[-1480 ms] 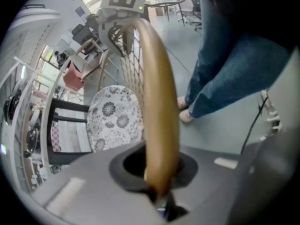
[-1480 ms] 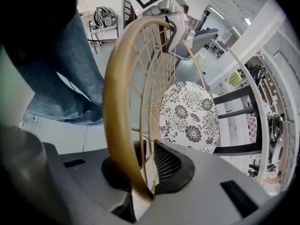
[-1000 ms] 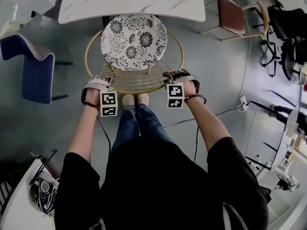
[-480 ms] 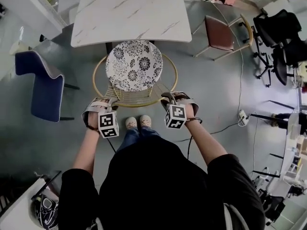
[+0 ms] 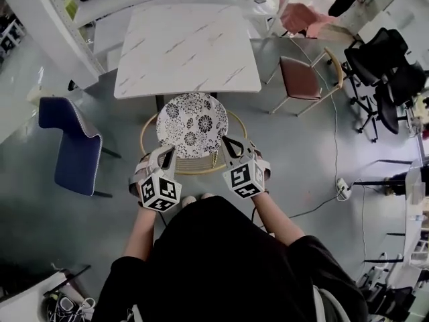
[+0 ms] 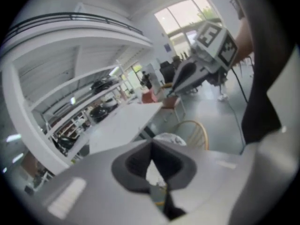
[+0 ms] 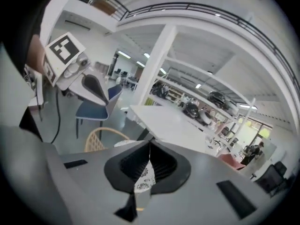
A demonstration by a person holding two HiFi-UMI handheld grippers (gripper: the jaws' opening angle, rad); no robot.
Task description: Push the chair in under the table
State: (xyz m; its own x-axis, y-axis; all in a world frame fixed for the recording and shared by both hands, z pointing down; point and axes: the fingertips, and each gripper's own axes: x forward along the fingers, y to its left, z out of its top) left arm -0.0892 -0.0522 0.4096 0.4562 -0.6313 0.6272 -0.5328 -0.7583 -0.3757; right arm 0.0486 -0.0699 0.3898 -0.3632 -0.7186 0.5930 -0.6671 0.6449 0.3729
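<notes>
Since the earlier frames, both grippers have been lifted off the hooped back rail of the chair (image 5: 191,125) and are now held above and just in front of it, while the head view takes in more of the room. The jaws of the left gripper (image 5: 167,158) have just been closing and are seen pressed together in the left gripper view, with nothing caught between them; only a sliver of the chair's patterned seat shows through the notch below the meeting line. The jaws of the right gripper (image 5: 230,146) have likewise just been closing and are pressed together on nothing, the floral seat showing through the gap beneath them. Both grippers are pointed forward and down toward the chair, and their marker cubes are turned up to the head camera. The chair is placed at the near edge of the white marble table (image 5: 188,49): the far rim of its round seat meets the table edge, while most of the seat and the whole curved back are left out in front of it. A blue chair (image 5: 70,146) is seen well apart at the left and a brown chair (image 5: 305,76) beside the table's right corner.
</notes>
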